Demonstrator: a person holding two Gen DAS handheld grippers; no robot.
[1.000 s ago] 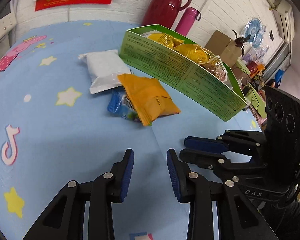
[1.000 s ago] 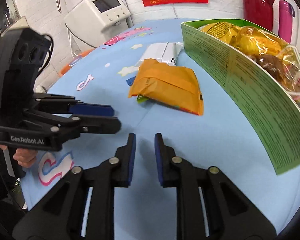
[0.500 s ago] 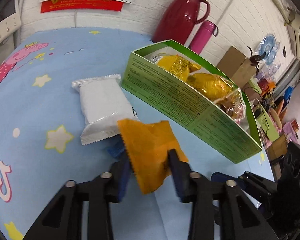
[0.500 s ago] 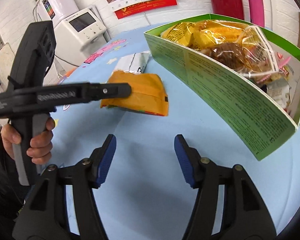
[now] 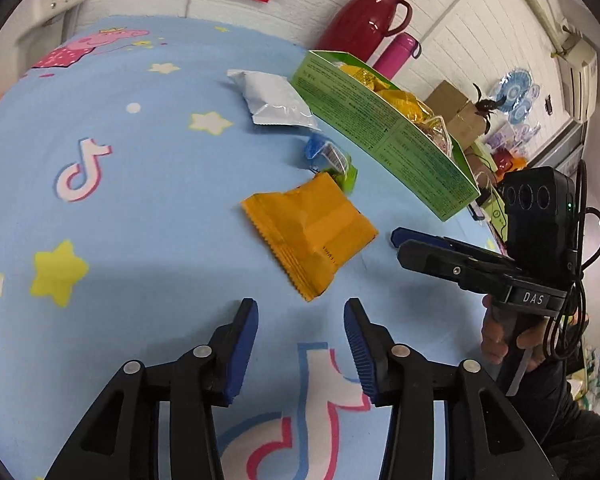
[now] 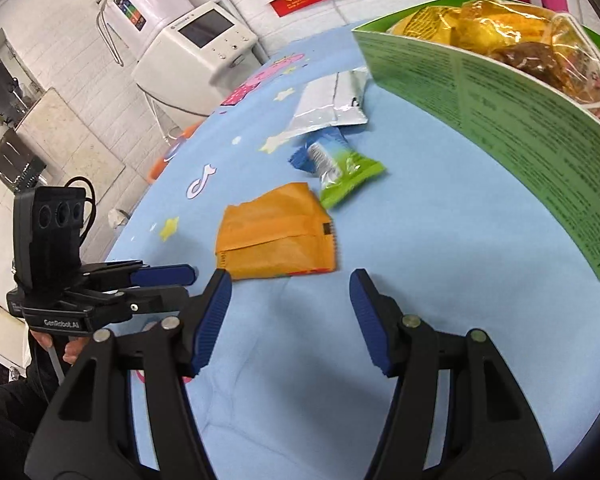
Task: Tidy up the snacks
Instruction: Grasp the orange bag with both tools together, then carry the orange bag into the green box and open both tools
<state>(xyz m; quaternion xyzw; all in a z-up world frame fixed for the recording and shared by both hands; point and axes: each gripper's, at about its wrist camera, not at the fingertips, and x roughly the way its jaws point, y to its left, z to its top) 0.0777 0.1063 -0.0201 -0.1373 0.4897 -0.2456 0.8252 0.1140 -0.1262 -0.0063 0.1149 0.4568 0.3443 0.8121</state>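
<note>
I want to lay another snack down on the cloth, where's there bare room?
Bare cloth lies left of the orange packet, around the yellow star, and between both grippers. It is crowded where the white packet and blue-green packet lie beside the green box.

Both black tools, left tool (image 5: pixel 300 344) and right tool (image 6: pixel 290 320), have ribbed blue pads and silver screws.

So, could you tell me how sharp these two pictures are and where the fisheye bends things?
Left wrist view: mostly sharp, the orange packet crisp, the green box wall fairly straight, dark vignette in the corners. Right wrist view: the green-and-blue packet smeared by motion blur, the box wall bowed into a curve, glare on its cellophane bags.
</note>
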